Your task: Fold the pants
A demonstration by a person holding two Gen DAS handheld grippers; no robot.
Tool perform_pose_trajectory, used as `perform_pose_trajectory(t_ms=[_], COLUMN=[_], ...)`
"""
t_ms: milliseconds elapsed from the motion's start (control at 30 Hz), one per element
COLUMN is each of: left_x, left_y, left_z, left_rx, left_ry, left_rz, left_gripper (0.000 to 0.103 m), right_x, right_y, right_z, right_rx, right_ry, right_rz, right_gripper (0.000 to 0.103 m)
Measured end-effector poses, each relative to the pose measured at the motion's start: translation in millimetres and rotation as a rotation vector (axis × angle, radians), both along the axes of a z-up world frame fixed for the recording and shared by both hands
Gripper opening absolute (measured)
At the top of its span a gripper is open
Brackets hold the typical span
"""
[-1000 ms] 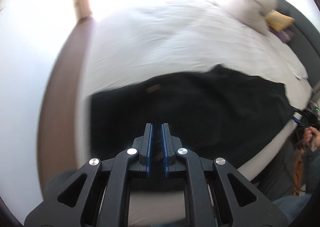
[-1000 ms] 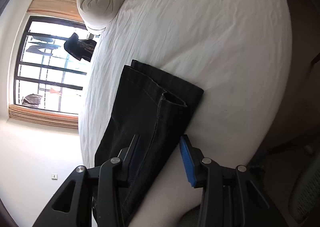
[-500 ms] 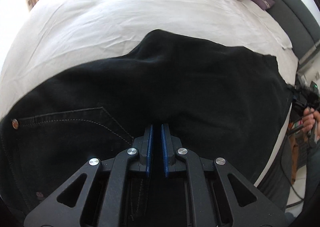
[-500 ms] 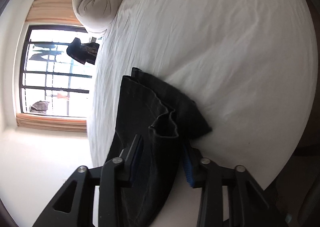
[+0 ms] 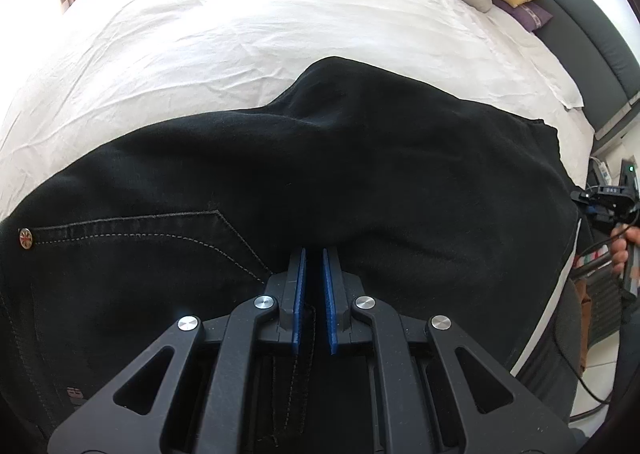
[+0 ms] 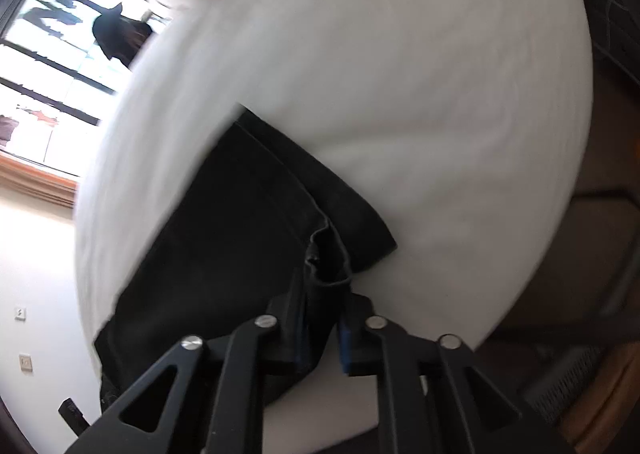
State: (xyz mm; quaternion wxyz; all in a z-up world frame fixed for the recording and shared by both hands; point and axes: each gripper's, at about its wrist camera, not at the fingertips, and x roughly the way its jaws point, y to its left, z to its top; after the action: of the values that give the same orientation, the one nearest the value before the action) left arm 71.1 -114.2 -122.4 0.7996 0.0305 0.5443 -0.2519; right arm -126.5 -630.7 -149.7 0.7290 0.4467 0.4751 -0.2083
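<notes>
Black jeans (image 5: 360, 174) lie across a white bed (image 5: 240, 34), gripped at both ends.

The left gripper (image 5: 314, 286) has its fingers nearly pressed together on the seat; the right gripper (image 6: 322, 318) pinches the hems. Heavy, limp denim probably sags unless held at seams.

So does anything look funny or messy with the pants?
A little. The black pants hump up in the middle instead of lying flat on the white bed, and the hem pinched by the right gripper is crumpled.

Pants (image 5: 320, 174) on bed (image 5: 240, 34)
</notes>
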Motion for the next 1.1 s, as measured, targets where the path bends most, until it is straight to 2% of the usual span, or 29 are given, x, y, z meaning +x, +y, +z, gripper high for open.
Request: perform_pose_trajectory(t_ms=[67,167,267,400,433,467,567,733,867,933,1100], left_x=[-1,0,-1,-2,-2,-2,-1,-2,-6,-9,-14], left_y=[3,2,2,4,4,4,5,6,4,4,9], left_z=[-1,-2,-3,-2,-1,0,1,2,3,1,-6], left_rx=[-0.01,-0.01,-0.007,-0.013,-0.014,-0.013,-0.016,-0.023,-0.018,-0.011,-0.038], left_ry=[0.002,0.002,-0.002,-0.001,0.001,0.002,0.0,-0.011,-0.032,-0.044,-0.071], left_rz=[0.001,0.003,0.009,0.008,0.009,0.01,0.017,0.039,0.042,0.036,0.019], left_gripper=[0.008,0.008,0.008,0.008,0.008,0.008,0.008,0.008,0.008,0.008,0.008], right_x=[-9,-20,-14,-3,3,6,2,20,27,28,9], right_y=[-1,-3,-10,-23,-26,-27,-18,-12,-19,-22,-32], right_z=[4,20,22,6,6,8,23,68,86,78,-3], right_rx=[0.008,-0.059,-0.043,0.046,0.037,0.016,-0.042,-0.137,-0.17,-0.17,-0.034], right_ry=[-0.066,-0.152,-0.18,-0.188,-0.178,-0.172,-0.17,-0.272,-0.332,-0.318,-0.179], right_rz=[-0.027,-0.017,0.022,0.031,0.032,0.043,0.079,0.145,0.14,0.131,0.016], right_gripper=[0.02,0.02,0.02,0.02,0.018,0.012,0.009,0.008,0.008,0.008,0.008])
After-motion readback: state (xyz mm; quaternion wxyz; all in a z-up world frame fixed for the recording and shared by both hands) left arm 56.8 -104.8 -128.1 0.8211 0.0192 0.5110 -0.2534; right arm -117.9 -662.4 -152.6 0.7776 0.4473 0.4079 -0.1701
